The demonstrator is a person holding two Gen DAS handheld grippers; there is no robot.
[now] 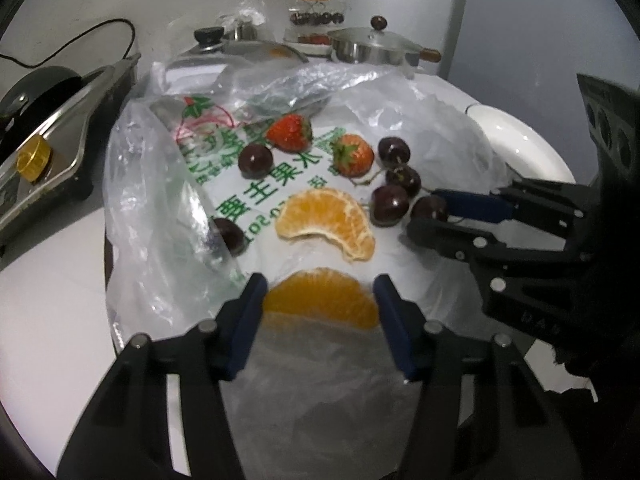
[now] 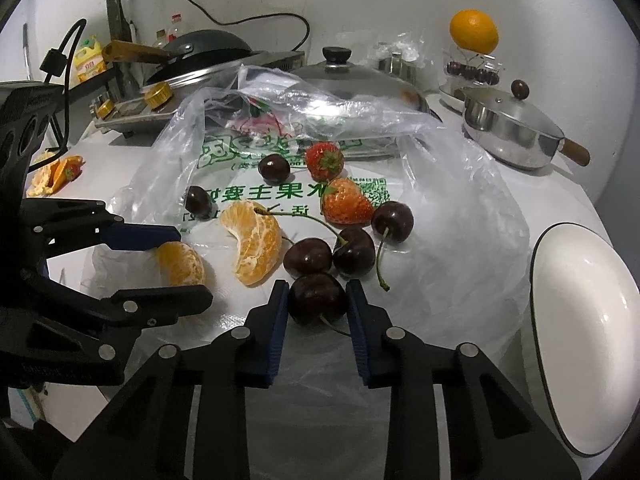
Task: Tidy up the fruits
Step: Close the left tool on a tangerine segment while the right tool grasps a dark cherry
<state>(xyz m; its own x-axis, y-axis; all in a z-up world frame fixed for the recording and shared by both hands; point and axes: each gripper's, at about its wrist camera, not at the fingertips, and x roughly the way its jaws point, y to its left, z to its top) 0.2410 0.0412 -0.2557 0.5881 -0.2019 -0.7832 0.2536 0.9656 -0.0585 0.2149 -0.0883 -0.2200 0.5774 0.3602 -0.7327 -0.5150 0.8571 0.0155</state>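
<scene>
My left gripper (image 1: 320, 280) straddles a peeled orange segment (image 1: 320, 306) that lies on a printed plastic bag (image 1: 420, 128); both blue pads touch its ends. My right gripper (image 2: 317, 286) is shut on a dark cherry (image 2: 318, 304), with a pad against each side. In the right wrist view the left gripper (image 2: 192, 265) sits at the left, the same orange segment (image 2: 182, 266) between its fingers. A bigger clump of orange segments (image 1: 328, 220), two strawberries (image 1: 290, 133) (image 1: 354, 154) and several more cherries (image 1: 390, 204) lie on the bag.
A white plate (image 2: 584, 312) sits right of the bag. At the back stand a lidded steel pan (image 2: 516, 128), a glass lid (image 2: 352, 80), a whole orange (image 2: 474, 32) on a stand and a stove (image 1: 36, 160). Orange peel (image 2: 52, 176) lies at the left.
</scene>
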